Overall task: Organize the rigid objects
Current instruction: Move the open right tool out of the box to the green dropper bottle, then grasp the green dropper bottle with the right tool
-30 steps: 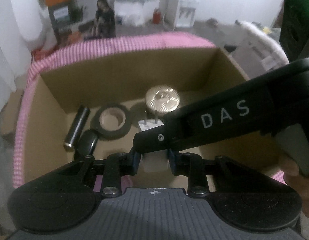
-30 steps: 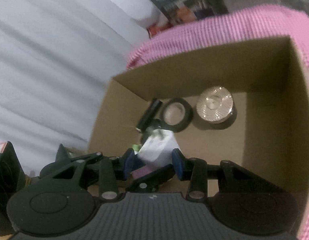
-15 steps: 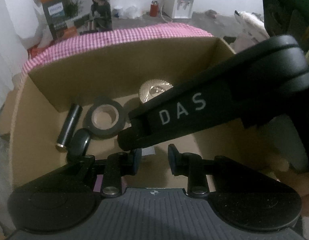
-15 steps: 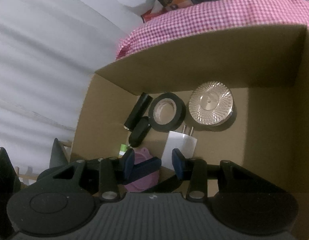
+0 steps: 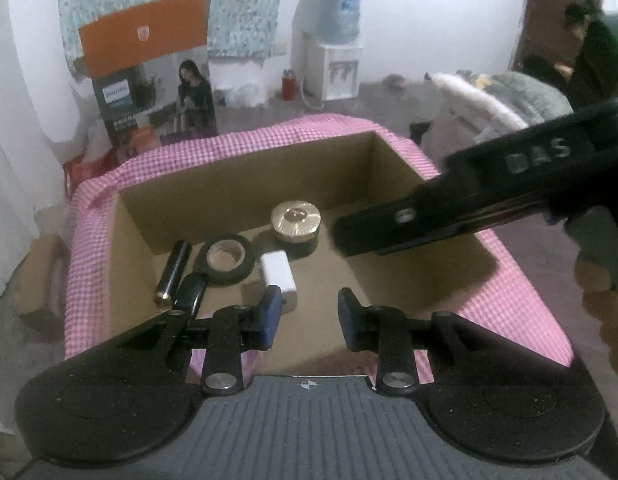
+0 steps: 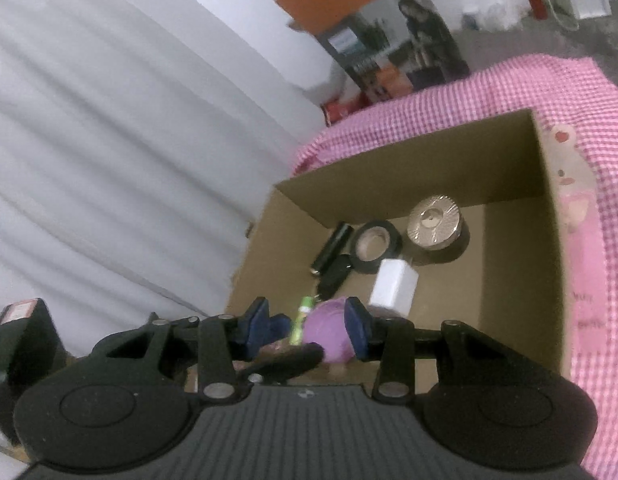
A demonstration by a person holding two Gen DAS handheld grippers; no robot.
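A: The left gripper (image 5: pixel 307 320), low in the left wrist view, stands with its blue pads parted and nothing between them; the white charger (image 5: pixel 279 275) lies on the box floor just beyond its left pad (image 5: pixel 269 316), whether touching cannot be told.

B: And the right gripper (image 6: pixel 305 326)?

A: Also parted and empty; in the right wrist view its pads frame a purple round thing (image 6: pixel 329 332) and a small green item (image 6: pixel 303 318) that lie on the floor of the cardboard box (image 6: pixel 517 280) below; in the left wrist view one of its black fingers (image 5: pixel 449 216), lettered DAS, reaches in from the right edge above the box, blurred; a hand (image 5: pixel 601 292) grips it at the right edge.

B: Where does the charger lie, and which way does it point?

A: At mid-frame in both views, inside the box, just right of the black tape roll (image 5: pixel 228 258); in the left wrist view its long axis runs from upper left to lower right; its prongs are not visible.

B: What else is in the box?

A: A gold ribbed disc (image 5: pixel 295 222) toward the back wall; a black cylinder (image 5: pixel 173 272) at the left, lying upper right to lower left; a dark oblong piece (image 5: pixel 191 290) beside it; pink checked cloth (image 5: pixel 245 140) surrounds the box.
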